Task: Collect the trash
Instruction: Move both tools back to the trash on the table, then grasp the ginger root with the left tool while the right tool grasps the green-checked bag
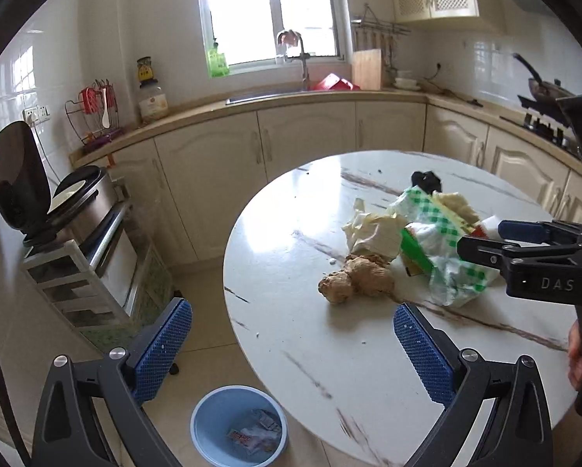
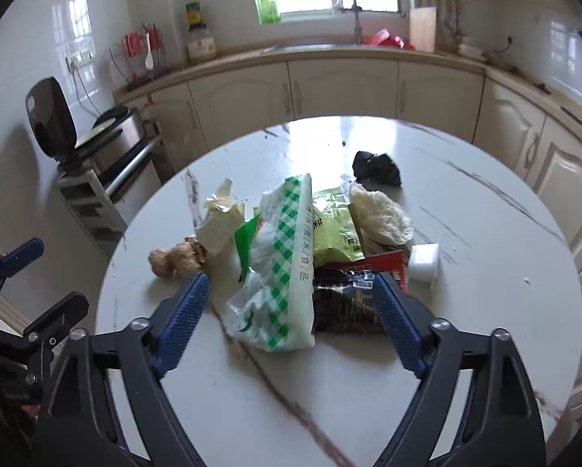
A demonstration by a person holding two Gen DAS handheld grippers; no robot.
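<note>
You're straddling the green-checked plastic bag (image 2: 279,257) mid-pile on the round marble bench (image 2: 466,311) with right gripper (image 2: 291,311) jaws open. Be closing low on it. Left gripper (image 1: 292,346) jaws open, empty, near bench's edge.

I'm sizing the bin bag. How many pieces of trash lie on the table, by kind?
Wrappers and bags: 4, e.g. the checked bag
Crumpled paper: 1
Ginger: 1
Black wad: 1
White cup: 1
Pale crinkled piece: 1
Total: 9
</note>
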